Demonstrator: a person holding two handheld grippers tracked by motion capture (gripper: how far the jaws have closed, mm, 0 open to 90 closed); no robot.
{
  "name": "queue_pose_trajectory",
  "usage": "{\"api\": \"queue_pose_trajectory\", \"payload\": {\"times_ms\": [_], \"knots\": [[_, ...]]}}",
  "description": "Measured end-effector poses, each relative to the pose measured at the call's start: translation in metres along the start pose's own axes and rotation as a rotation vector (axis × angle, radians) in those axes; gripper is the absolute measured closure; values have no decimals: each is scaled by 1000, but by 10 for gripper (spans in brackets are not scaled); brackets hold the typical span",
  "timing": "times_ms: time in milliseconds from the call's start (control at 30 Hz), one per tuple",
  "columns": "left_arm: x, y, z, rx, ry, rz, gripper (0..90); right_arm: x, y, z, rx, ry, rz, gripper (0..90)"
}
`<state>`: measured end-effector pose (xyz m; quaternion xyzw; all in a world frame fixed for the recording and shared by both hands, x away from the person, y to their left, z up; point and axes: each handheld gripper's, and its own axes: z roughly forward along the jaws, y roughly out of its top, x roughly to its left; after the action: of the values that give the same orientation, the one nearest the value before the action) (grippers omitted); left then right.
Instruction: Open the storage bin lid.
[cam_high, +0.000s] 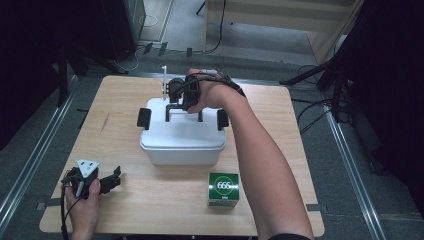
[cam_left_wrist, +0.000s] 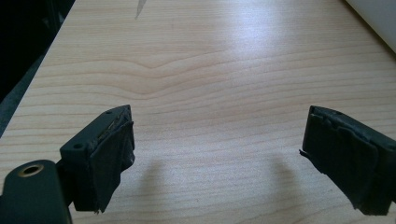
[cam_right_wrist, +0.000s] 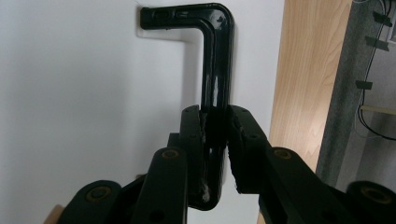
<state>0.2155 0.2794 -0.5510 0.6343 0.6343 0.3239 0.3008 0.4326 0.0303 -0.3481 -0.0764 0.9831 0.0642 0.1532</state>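
Right gripper clamps the glossy black bent handle on the smooth white lid.

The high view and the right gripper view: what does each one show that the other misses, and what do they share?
The high view alone takes in the whole table, the green box, the black side latches of the white bin, and the left gripper, jaws apart over bare wood. The right gripper view alone shows, close up, the right gripper with its jaws shut on the black handle. Both show that handle on the white lid and a strip of table.
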Motion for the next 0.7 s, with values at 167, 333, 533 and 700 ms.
{"api": "queue_pose_trajectory", "payload": {"times_ms": [167,333,533,700], "knots": [[0,0,0,0,2,0,94,2,0,-8,-11,12,-1,770],[-1,0,0,3,3,3,95,6,0,-18,-23,43,-10,781],[-1,0,0,4,4,4,95,10,1,-13,24,114,-25,786],[-1,0,0,1,4,1,95,11,4,-9,26,132,-21,805]]}}
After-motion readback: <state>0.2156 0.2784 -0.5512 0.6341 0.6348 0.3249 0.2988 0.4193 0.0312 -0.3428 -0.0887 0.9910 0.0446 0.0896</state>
